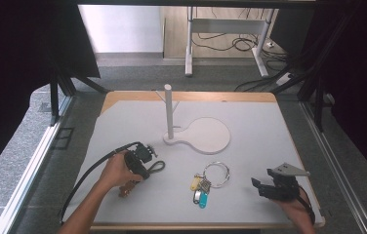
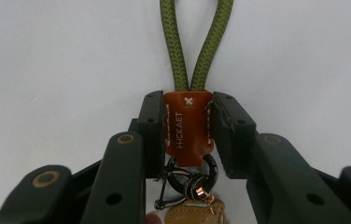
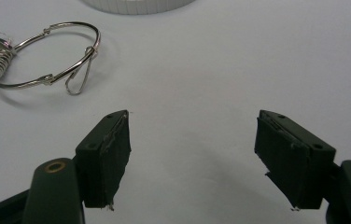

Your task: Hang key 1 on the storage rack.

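Note:
My left gripper (image 2: pixel 187 100) is shut on the orange leather tab (image 2: pixel 186 135) of a keychain, one pad on each side of it. The keychain's green rope loop (image 2: pixel 197 42) runs away from the jaws over the white table, and a dark clasp (image 2: pixel 190 179) with a tan fob hangs nearer the camera. From above, the left gripper (image 1: pixel 144 157) sits at the table's front left with the green loop (image 1: pixel 157 166) beside it. My right gripper (image 3: pixel 192 135) stands open over bare table, also seen at the front right (image 1: pixel 262 180).
A big metal ring (image 1: pixel 216 174) with yellow, blue and green key tags (image 1: pixel 200 189) lies between the grippers, and that ring (image 3: pixel 47 56) is at upper left in the right gripper view. A white stand with an upright post (image 1: pixel 169 109) and round base (image 1: pixel 208 135) sits mid-table.

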A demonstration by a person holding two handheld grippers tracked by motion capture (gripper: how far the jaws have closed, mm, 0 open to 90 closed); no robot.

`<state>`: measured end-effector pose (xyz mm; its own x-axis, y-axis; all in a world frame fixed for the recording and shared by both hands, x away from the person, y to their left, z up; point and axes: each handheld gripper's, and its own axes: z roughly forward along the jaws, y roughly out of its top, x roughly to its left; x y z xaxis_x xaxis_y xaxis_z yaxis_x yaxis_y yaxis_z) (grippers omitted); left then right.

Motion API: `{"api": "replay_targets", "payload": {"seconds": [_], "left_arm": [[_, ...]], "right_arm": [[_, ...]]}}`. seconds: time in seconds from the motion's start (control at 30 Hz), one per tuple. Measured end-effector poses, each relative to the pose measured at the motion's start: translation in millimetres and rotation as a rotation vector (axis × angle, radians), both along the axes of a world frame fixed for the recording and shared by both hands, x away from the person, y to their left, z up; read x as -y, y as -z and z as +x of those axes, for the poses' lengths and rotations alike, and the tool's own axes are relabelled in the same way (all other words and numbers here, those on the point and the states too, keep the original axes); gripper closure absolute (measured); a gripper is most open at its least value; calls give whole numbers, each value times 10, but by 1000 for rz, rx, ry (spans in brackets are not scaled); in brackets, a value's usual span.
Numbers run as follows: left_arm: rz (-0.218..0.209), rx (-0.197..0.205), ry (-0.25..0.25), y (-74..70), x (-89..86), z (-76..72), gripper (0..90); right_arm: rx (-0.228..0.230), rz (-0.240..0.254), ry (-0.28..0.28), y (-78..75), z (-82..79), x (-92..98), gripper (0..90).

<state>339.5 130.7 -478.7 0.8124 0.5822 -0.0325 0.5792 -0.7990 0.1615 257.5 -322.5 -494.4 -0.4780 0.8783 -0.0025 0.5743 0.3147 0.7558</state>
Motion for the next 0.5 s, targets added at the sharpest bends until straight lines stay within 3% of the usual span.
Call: {"api": "replay_targets", "payload": {"seconds": [0.1, 0.3, 0.33, 0.5], "left_arm": [[-5, 14, -1, -15, -9, -5, 667], [-74, 26, -8, -158, -89, -34, 668], [-106, 42, -26, -210, -124, -53, 668], [-147, 60, -35, -355, -204, -84, 668]], "right_arm": [[2, 0, 2, 0, 1, 5, 270], [-2, 11, 5, -8, -1, 15, 270], [2, 9, 1, -16, -3, 7, 270], [-2, 6, 1, -5, 0, 11, 270]]}}
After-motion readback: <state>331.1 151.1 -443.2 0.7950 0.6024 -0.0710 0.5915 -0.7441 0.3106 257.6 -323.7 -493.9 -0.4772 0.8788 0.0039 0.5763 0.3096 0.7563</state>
